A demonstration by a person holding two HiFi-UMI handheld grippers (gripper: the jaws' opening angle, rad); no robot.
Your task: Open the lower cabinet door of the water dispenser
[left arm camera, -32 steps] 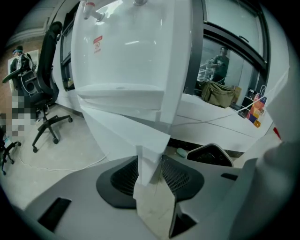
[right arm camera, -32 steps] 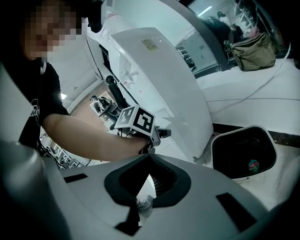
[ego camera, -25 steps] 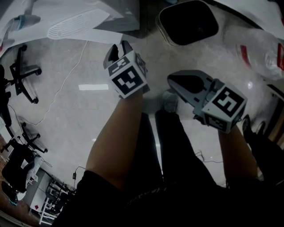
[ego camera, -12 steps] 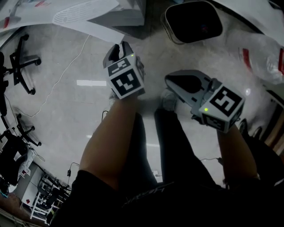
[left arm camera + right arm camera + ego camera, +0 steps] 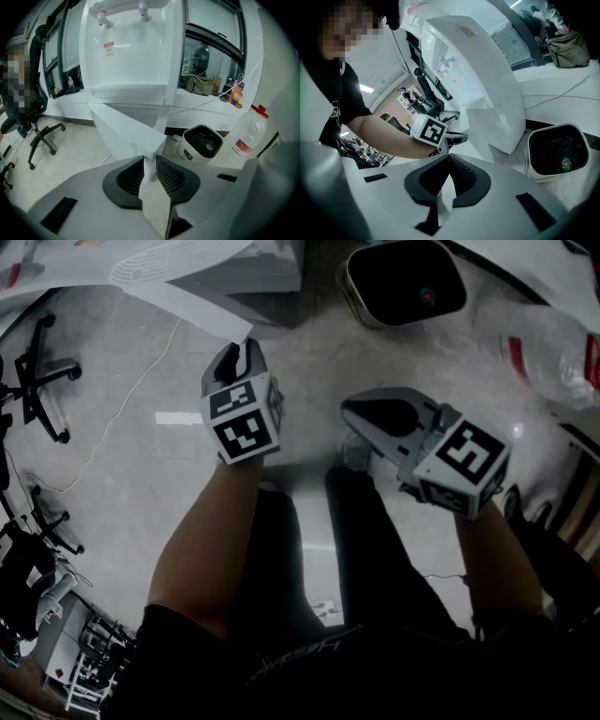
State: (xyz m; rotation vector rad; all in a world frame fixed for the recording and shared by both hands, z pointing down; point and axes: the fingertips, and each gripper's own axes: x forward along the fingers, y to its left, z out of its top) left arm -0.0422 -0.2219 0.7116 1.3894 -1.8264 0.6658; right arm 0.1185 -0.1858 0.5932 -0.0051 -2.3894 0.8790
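**At the dispenser's lower door: narrow hold on a thin edge, slip risk**

At the foot of the water dispenser (image 5: 133,56), the lower cabinet door (image 5: 124,126) stands swung out from the body, partly open. Its free corner sits between the jaws of the left gripper (image 5: 150,161). Those jaws have just been closing and now pinch the panel's thin edge at a narrow opening. The right gripper (image 5: 449,159) hangs to the side, jaws together and holding nothing.

Findings, as judgement:
- The hold covers only the corner of a smooth panel. A pull off the hinge's arc would likely slide the pads off, and the door could swing back.
- A pull straight outward, not round the hinge, may drag or rock the dispenser on the floor.
- A white pot-shaped appliance (image 5: 201,143) and a water bottle (image 5: 248,136) stand near; a sudden release could send the gripper into them.
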